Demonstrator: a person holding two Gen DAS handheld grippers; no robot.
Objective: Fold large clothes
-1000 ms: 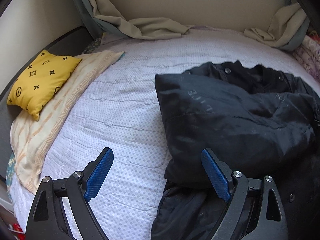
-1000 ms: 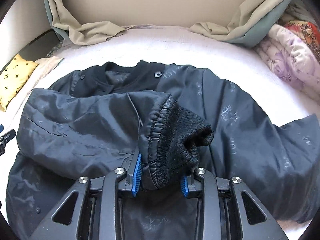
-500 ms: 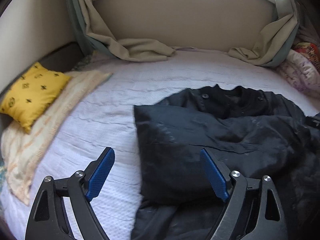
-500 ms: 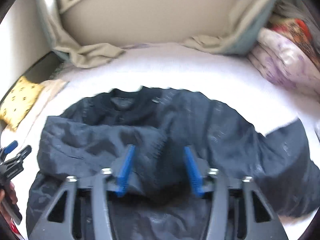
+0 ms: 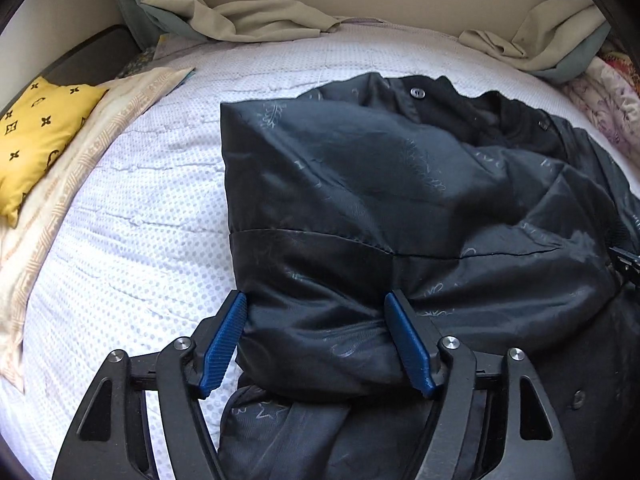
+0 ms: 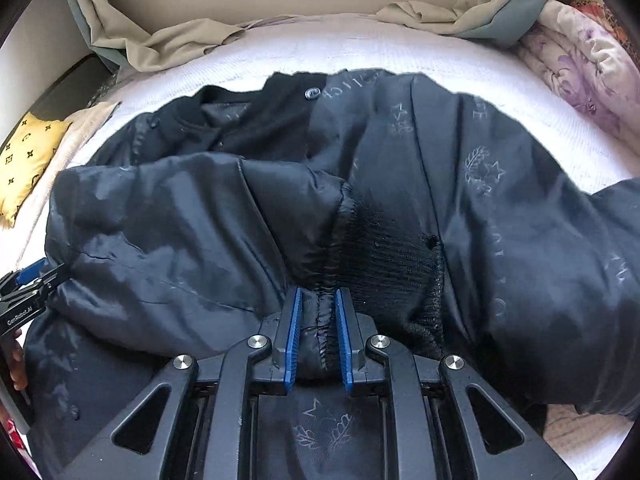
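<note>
A large black jacket (image 5: pixel 400 184) lies spread on the white dotted bed (image 5: pixel 140 220), collar toward the far wall; it also fills the right wrist view (image 6: pixel 480 200). One sleeve is folded across the jacket's front, with its knit cuff (image 6: pixel 392 248) near the middle. My left gripper (image 5: pixel 320 336) has its jaws wide around the folded sleeve's bulky shoulder end, pads touching the fabric on both sides. My right gripper (image 6: pixel 316 328) is shut on the sleeve's gathered edge just beside the cuff. The left gripper's tip also shows in the right wrist view (image 6: pixel 28 284).
A yellow patterned cushion (image 5: pixel 36 132) lies on a cream cloth (image 5: pixel 80 168) along the bed's left side. Beige curtains (image 5: pixel 260 20) bunch at the far wall. A floral quilt (image 6: pixel 580 60) is piled at the far right.
My right gripper let go of the cuff, opened, then shut again on the sleeve's edge lower down. My left gripper moved in and its jaws narrowed around the folded sleeve.
</note>
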